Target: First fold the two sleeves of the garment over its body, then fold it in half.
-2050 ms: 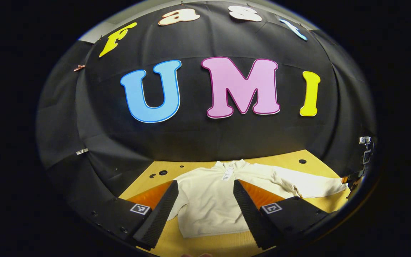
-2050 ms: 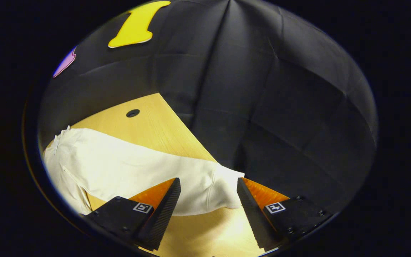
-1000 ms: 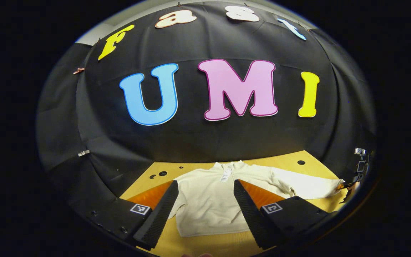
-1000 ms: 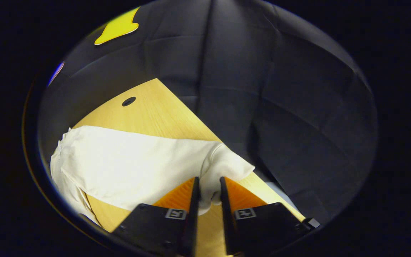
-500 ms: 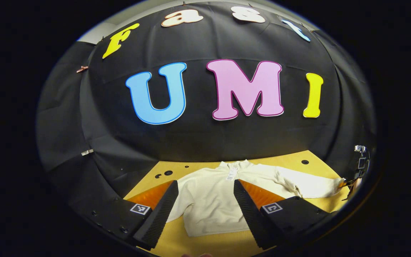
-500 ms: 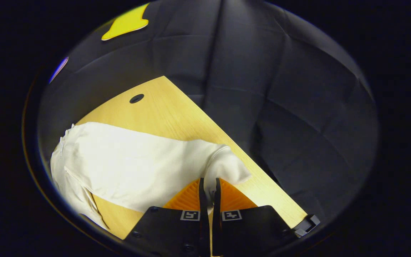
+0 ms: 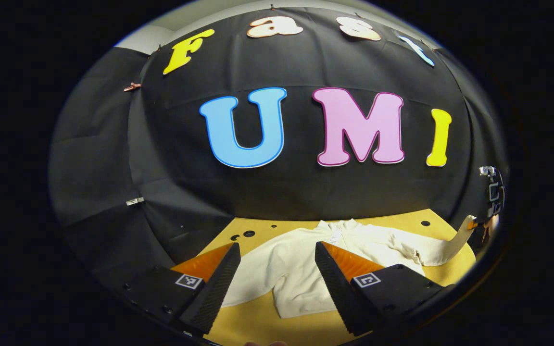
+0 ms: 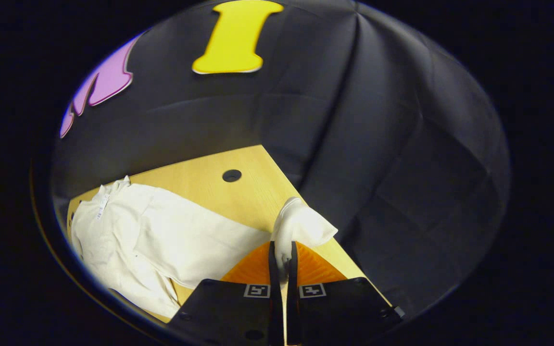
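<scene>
A cream sweatshirt (image 7: 301,274) lies flat on the wooden table (image 7: 258,331), collar toward the back wall, a tag at its neck. My left gripper (image 7: 277,283) hovers open above the table's front, its fingers framing the garment's left shoulder and sleeve (image 7: 250,286) without touching them. In the right gripper view, my right gripper (image 8: 282,259) is shut on the cuff (image 8: 301,226) of the other sleeve (image 8: 200,245), holding it up off the table. The left gripper view shows that lifted sleeve end (image 7: 457,238) at the far right, with the right gripper (image 7: 474,223) on it.
The table (image 8: 195,180) has round holes near its back edge (image 8: 232,175) (image 7: 248,234). Its right edge runs close to the raised cuff, and black cloth walls stand behind and to the right.
My right gripper went from open around the cuff to shut on it, then raised it off the table. My left gripper stayed open, and its view swung slightly left.
</scene>
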A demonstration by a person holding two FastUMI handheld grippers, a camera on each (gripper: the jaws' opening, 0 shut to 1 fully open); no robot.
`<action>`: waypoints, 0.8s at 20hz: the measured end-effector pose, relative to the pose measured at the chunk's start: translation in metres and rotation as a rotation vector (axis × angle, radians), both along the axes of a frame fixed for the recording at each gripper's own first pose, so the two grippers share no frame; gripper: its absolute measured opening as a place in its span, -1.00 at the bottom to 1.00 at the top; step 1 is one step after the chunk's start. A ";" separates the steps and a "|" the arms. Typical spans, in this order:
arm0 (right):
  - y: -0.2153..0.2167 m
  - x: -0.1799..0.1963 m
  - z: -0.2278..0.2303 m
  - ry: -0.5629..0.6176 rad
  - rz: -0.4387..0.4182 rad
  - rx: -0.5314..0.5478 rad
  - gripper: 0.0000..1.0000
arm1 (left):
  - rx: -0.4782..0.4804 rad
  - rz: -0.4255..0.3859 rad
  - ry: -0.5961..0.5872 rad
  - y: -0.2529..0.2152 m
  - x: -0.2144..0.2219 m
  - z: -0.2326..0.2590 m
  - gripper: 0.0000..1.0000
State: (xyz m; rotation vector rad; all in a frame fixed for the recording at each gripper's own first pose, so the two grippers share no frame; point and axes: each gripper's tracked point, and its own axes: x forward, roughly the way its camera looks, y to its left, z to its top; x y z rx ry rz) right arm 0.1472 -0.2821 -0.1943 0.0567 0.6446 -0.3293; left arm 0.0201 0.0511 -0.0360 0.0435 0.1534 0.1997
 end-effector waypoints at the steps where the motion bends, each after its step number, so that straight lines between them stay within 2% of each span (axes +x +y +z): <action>1: 0.014 0.007 0.015 -0.018 0.021 0.005 -0.86 | -0.009 0.008 -0.007 0.008 -0.003 0.000 0.96; 4: 0.053 0.039 0.044 -0.060 0.074 0.020 -0.87 | -0.025 0.033 -0.015 0.028 -0.010 -0.002 0.96; 7: 0.094 0.069 0.076 -0.100 0.166 -0.040 -0.86 | -0.038 0.062 -0.022 0.049 -0.015 -0.005 0.96; 9: 0.131 0.091 0.089 -0.129 0.214 -0.027 -0.86 | -0.053 0.082 -0.036 0.061 -0.020 -0.005 0.96; 16: 0.277 0.138 0.098 -0.150 0.402 0.021 -0.87 | -0.090 0.158 -0.045 0.100 -0.029 -0.009 0.96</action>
